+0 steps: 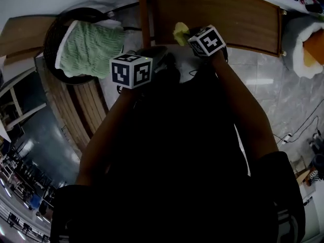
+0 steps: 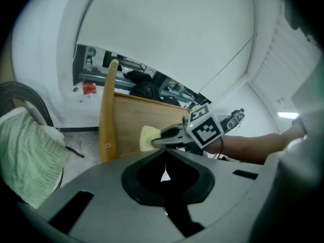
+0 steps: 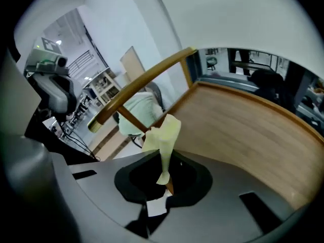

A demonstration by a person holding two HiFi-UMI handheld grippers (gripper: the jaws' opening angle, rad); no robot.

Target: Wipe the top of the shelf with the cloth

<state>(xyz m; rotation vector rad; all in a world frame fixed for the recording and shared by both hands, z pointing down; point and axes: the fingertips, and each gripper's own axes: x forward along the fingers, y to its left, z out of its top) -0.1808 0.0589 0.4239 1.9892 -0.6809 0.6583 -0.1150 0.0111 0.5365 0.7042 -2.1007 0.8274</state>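
Holding one cloth (image 3: 163, 135), right gripper (image 3: 165, 182), one shelf (image 3: 243, 130)

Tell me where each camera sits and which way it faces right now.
Head view: on the person's head, facing steeply down at the shelf top; shows the left forearm, right forearm, left gripper and right gripper.
Left gripper view: on the left gripper, facing along its shut fingers toward the right gripper and the cloth it holds; the right forearm shows.
Right gripper view: on the right gripper, facing along the shelf top; its fingers pinch the cloth.
Shared: all three show the cloth, shelf top and green towel.
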